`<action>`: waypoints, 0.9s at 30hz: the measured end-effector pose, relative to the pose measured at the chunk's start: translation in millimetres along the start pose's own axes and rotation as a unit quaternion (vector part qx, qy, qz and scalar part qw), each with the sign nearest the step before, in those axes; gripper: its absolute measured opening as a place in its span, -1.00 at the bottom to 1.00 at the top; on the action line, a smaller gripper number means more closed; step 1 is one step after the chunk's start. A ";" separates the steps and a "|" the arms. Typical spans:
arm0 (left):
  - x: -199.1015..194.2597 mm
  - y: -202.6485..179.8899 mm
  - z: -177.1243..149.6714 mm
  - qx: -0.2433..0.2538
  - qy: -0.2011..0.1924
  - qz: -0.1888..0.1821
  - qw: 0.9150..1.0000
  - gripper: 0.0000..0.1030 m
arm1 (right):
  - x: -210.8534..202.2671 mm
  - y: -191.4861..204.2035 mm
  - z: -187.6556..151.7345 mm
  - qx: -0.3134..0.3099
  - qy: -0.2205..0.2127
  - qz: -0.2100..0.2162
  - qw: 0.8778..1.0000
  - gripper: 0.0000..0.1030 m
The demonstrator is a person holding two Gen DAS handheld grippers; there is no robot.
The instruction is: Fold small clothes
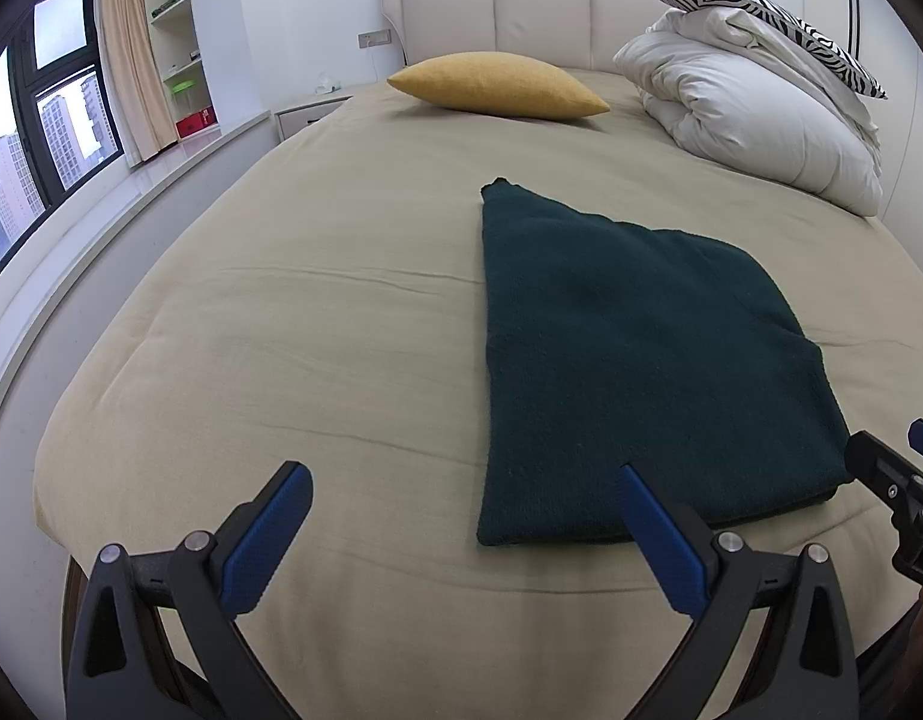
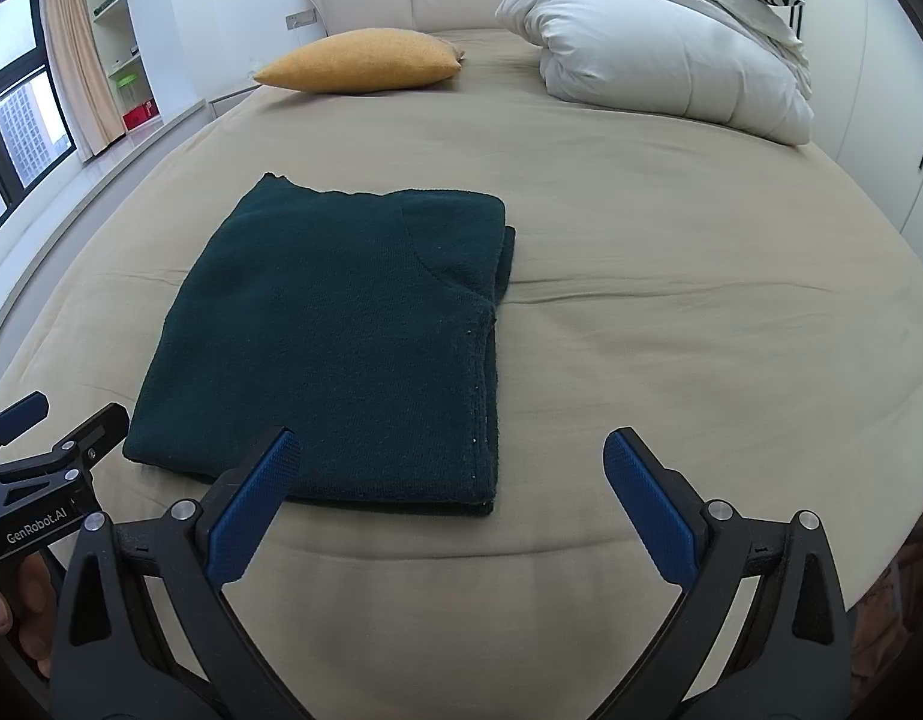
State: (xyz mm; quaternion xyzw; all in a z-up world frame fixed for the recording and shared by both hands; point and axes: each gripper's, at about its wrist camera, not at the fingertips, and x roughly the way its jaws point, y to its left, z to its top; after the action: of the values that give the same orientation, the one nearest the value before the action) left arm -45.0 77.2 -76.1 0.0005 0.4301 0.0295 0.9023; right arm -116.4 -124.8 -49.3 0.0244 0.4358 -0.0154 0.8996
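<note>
A dark green knit garment point(image 1: 635, 360) lies folded into a flat rectangle on the beige bed sheet point(image 1: 317, 324); it also shows in the right wrist view point(image 2: 341, 336). My left gripper point(image 1: 464, 477) is open and empty, held above the near edge of the bed, left of the garment's near corner. My right gripper point(image 2: 449, 450) is open and empty, above the garment's near right corner. Each gripper shows at the edge of the other's view: the right gripper point(image 1: 905, 468) and the left gripper point(image 2: 47, 438).
A yellow pillow point(image 1: 497, 87) lies at the head of the bed. A folded white duvet point(image 1: 755, 114) with a zebra-print pillow point(image 1: 761, 18) on top sits at the far right. A window ledge point(image 1: 131, 192) runs along the left.
</note>
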 end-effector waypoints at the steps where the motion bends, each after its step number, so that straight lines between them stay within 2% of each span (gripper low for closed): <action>1: 0.0 0.0 0.0 0.000 0.000 0.000 1.000 1.00 | 0.0 -0.2 0.0 0.000 0.000 0.001 1.000 1.00; 27: 2.3 -1.5 -2.6 -0.003 0.005 -0.005 1.000 1.00 | 0.4 2.1 -2.2 0.000 0.002 0.003 1.000 1.00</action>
State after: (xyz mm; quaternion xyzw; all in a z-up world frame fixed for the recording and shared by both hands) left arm -45.5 75.8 -79.6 -0.0046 0.4343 0.0261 0.9004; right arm -117.7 -122.6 -50.8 0.0261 0.4378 -0.0129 0.8986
